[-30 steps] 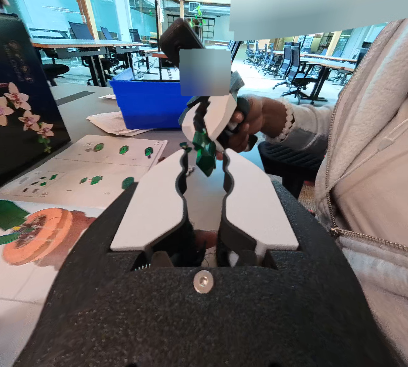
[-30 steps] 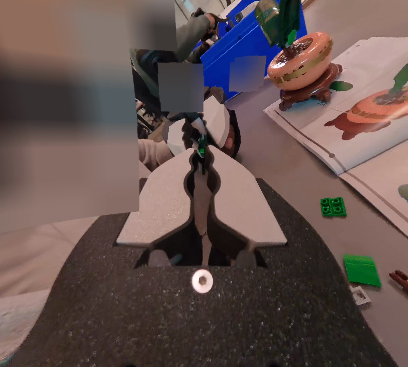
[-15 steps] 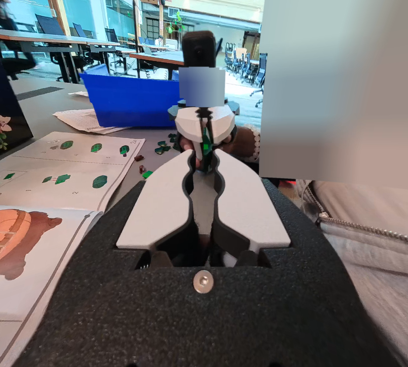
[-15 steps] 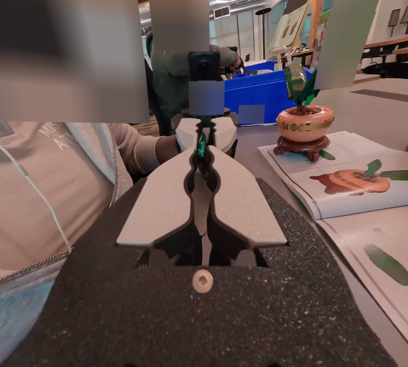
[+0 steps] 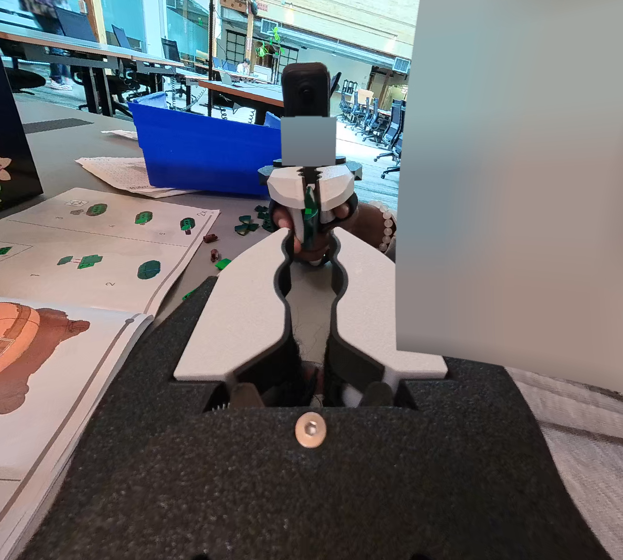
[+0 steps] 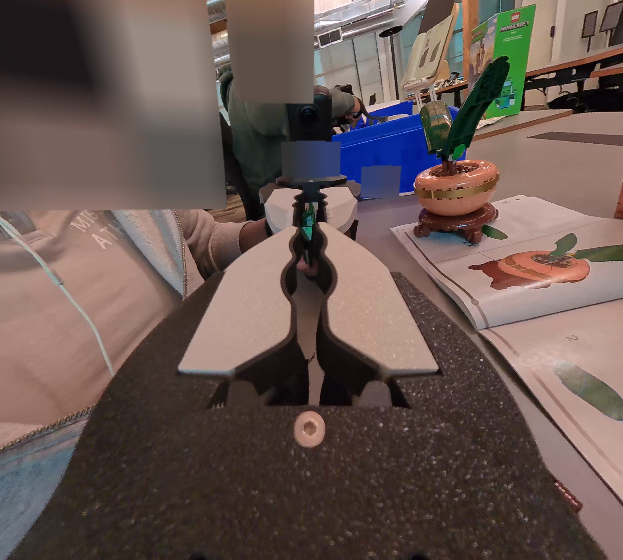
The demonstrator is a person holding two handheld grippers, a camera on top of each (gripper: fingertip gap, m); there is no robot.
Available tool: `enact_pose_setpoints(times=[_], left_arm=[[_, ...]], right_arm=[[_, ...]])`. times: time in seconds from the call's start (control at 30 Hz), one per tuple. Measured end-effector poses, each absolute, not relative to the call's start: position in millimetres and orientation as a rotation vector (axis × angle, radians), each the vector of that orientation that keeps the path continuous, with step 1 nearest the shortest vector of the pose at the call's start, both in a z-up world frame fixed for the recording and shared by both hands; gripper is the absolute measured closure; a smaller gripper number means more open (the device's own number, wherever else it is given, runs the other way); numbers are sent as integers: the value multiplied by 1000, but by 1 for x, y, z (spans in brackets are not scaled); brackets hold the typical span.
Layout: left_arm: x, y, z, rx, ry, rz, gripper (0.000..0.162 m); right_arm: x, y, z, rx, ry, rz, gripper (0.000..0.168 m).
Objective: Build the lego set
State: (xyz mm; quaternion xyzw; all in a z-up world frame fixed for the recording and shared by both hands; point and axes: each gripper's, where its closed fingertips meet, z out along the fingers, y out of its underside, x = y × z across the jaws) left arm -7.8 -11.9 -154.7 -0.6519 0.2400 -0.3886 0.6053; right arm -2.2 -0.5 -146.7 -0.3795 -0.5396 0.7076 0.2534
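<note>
My right gripper (image 6: 308,232) is shut on a small dark green leaf piece (image 6: 307,227) and holds it in the air above the table edge. My left gripper (image 5: 310,235) faces it head-on. Its jaws are partly open and stand around the lower end of the leaf piece (image 5: 309,218) without clamping it. Each gripper also shows in the other's view, the right one (image 5: 310,207) and the left one (image 6: 308,207). The partly built model, an orange pot (image 6: 455,186) on a brown stand with tall green leaves, stands on the open instruction booklet (image 6: 526,291).
A blue bin (image 5: 202,153) stands behind the booklet pages (image 5: 84,257). Several loose green and brown pieces (image 5: 247,223) lie on the grey table. A dark box (image 5: 13,156) is at far left. The person's torso in a grey hoodie (image 6: 84,274) is close by. Both grippers' tips are close together, under 4 cm apart. About 15 centimeters separates my left fingertips from the orange pot (image 6: 455,186).
Both grippers have tilted up and levelled until they face each other. The left jaws have narrowed around the leaf piece that the right gripper still holds.
</note>
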Motion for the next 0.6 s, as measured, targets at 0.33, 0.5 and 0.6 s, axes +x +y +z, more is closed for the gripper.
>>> enact_pose_setpoints(times=[0.33, 0.5, 0.6], left_arm=[[-1, -15, -154, -1504, 563, -971, 140], [-3, -15, -153, -1520, 499, -1076, 137], [-2, -15, -154, -1516, 507, -1048, 137]], right_arm=[[-6, 3, -146, -1152, -1386, 2112, 163], [-5, 15, -141, -1250, -1225, 2329, 163], [-4, 10, -143, -1233, -1279, 2292, 163]])
